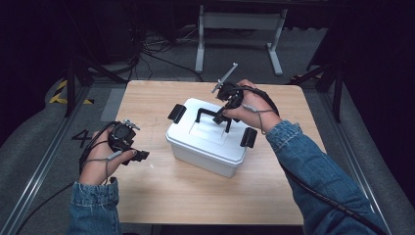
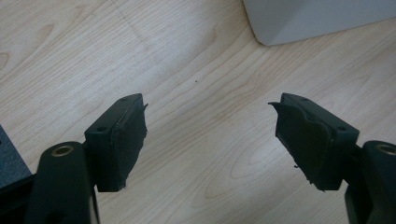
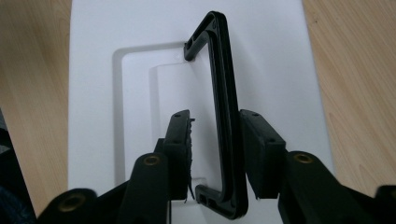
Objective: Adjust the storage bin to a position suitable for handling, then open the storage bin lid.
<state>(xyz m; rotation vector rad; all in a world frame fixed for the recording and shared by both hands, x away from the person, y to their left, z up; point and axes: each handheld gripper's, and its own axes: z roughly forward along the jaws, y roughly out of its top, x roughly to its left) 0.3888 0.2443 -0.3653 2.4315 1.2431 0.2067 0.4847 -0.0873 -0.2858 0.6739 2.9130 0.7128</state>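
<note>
Two black latches point(image 1: 176, 113) at the ends of the white box point(image 1: 208, 139) stand flipped outward in the high view, so I judge that the unlocking is done and the lifting of the lid is what remains. The lid point(image 1: 195, 128) sits flat on the box, which stands near the middle of the wooden table point(image 1: 161, 196).

The right gripper point(image 1: 222, 113) is over the lid, at the black carrying handle point(image 3: 223, 116), which is raised up from its recess. In the right gripper view the bar of the handle passes between the two jaws. The jaws are narrow around it: the right-hand pad point(image 3: 258, 154) seems to touch the bar, while a small gap remains between the bar and the left-hand pad point(image 3: 180, 154). So the grip is, in my judgement, almost made but not yet firm. No earlier step of lifting is visible; the lid is not raised.

The left gripper point(image 1: 136, 155) is held over the bare table, at the left of the box and apart from it. Its jaws are wide open with nothing between them, and a corner of the box point(image 2: 299, 21) shows far ahead of them.
</note>
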